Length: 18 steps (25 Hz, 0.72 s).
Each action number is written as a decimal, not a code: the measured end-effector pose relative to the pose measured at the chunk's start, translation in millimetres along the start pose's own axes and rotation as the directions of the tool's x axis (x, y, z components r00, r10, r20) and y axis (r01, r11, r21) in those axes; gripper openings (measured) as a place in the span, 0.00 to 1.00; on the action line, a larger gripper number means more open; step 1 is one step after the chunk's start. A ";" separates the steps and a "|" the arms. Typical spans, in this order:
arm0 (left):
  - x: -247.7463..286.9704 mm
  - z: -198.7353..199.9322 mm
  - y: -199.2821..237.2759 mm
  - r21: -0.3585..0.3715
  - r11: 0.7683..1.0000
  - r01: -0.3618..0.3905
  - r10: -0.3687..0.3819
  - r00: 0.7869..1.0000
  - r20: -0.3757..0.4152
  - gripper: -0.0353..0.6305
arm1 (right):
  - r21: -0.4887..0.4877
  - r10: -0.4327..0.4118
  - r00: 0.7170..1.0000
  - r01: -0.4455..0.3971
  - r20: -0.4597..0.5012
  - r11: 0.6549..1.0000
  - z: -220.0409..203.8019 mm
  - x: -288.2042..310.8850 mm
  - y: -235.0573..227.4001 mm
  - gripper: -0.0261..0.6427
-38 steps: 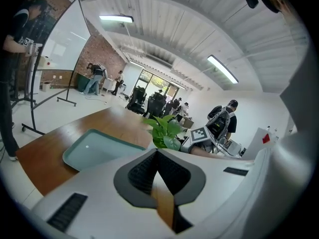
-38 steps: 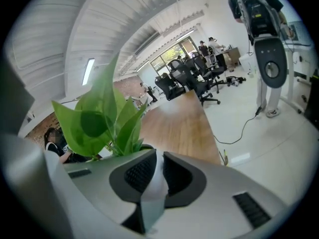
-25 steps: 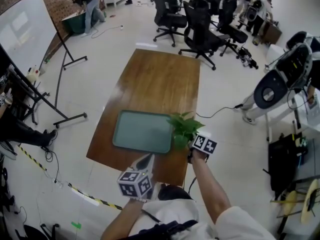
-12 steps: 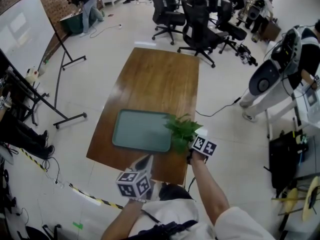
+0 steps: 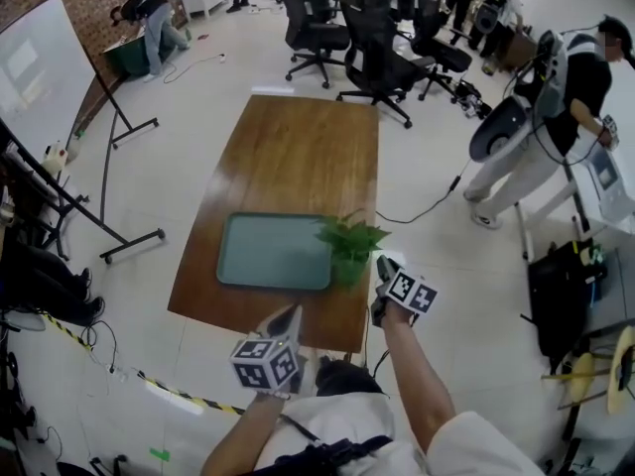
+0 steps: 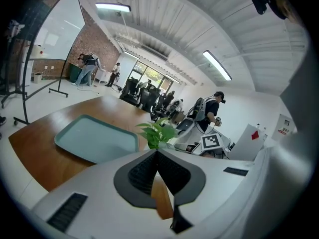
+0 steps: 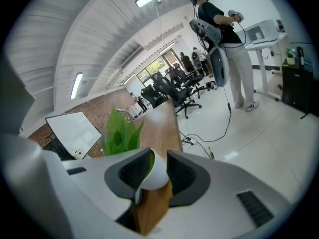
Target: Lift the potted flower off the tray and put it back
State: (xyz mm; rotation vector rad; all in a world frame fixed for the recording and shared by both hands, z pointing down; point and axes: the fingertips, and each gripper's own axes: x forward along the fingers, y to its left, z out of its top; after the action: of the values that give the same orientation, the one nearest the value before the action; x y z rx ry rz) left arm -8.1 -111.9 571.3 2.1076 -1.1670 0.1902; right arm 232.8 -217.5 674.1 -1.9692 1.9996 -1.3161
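Observation:
The potted flower [image 5: 349, 249], green leaves in a small white pot, stands on the wooden table [image 5: 298, 157] just off the right edge of the grey-green tray [image 5: 224, 266]. My right gripper [image 5: 380, 267] is close to the pot's right side. Its jaws have just been opening and stand open; in the right gripper view the white pot [image 7: 155, 172] still sits between the pads of the right gripper [image 7: 159, 158], with a gap on one side. My left gripper [image 5: 295, 314] hovers at the table's near edge, shut and empty [image 6: 157, 154]. In the left gripper view the plant [image 6: 157, 131] and tray [image 6: 67, 136] lie ahead.
Office chairs [image 5: 342, 28] stand beyond the table's far end. A whiteboard on a stand [image 5: 40, 77] is at the left. A person beside a white machine [image 5: 556, 97] is at the right, with a cable [image 5: 427, 211] on the floor.
The right gripper's jaws have opened off the pot and it has drawn back a little to the right. The plant stays beside the tray. The left gripper has barely shifted.

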 end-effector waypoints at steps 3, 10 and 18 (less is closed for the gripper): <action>-8.3 -7.6 -8.4 0.013 1.000 0.014 -0.015 1.000 0.014 0.04 | -0.056 0.021 1.000 -0.021 0.006 0.998 -7.8 -34.6 11.2 0.23; -37.6 -18.6 -11.6 0.064 0.998 0.017 -0.020 0.999 0.033 0.04 | -0.225 0.081 0.995 -0.091 -0.052 0.970 -55.6 -108.6 65.3 0.23; -59.4 -25.6 -24.0 0.214 0.977 -0.009 0.000 0.999 0.041 0.04 | -0.350 0.113 0.993 -0.110 -0.010 0.930 -79.3 -174.6 110.5 0.23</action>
State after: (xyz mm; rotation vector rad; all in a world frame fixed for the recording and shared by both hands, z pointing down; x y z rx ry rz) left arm -18.6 -46.6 551.8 2.3061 -1.2223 0.2877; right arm 133.0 -48.5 571.9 -1.9451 2.4431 -0.9762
